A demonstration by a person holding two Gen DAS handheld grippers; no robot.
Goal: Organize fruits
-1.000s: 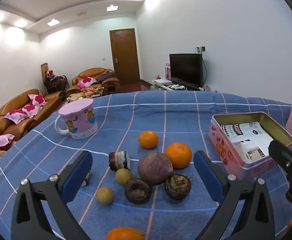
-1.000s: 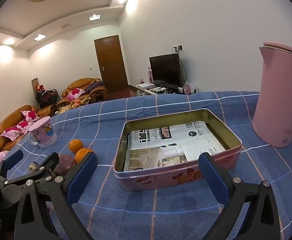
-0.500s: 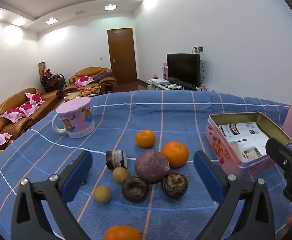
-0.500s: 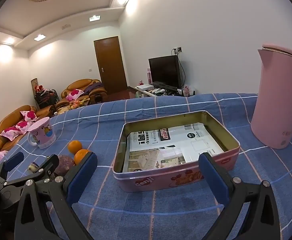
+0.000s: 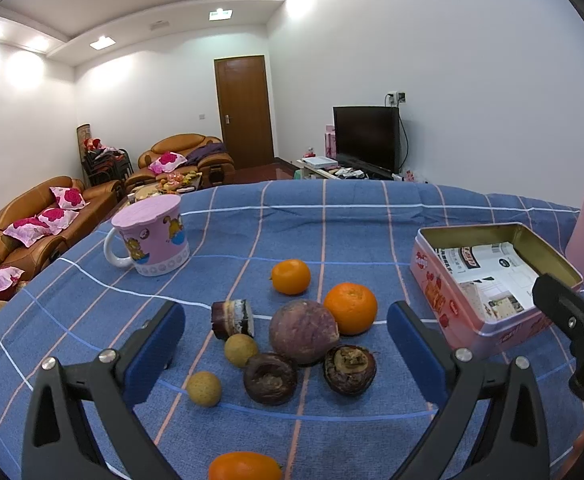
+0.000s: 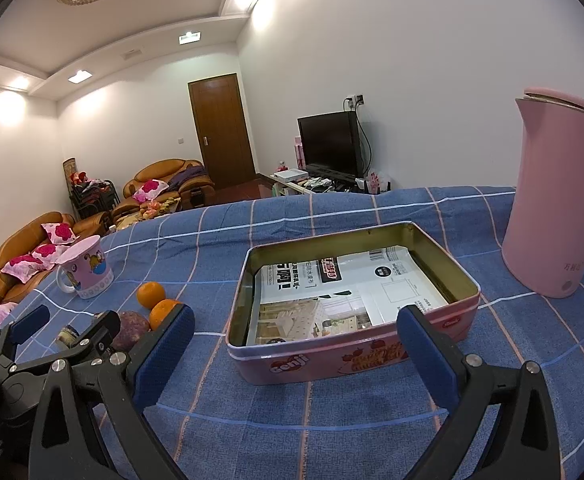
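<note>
While both claws hang released above blue checked cloth (image 5: 371, 232), nothing sits between fingers. Left gripper (image 5: 286, 350) frames fruit cluster at lower centre: purple fruit (image 5: 303, 331), two oranges (image 5: 349, 308) (image 5: 290, 276), two dark halves (image 5: 270, 378), two small tan fruits (image 5: 240, 350). Third orange (image 5: 244, 466) at bottom edge. Right gripper (image 6: 295, 354) faces tin (image 6: 331, 364) at centre, paper-lined, fruitless. Mug (image 5: 152, 236) upper left; pink kettle (image 6: 555, 196) far right.

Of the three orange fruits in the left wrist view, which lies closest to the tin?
The larger orange, touching the big purple fruit. The smaller one sits farther back toward the mug; the third is at the bottom edge.
</note>
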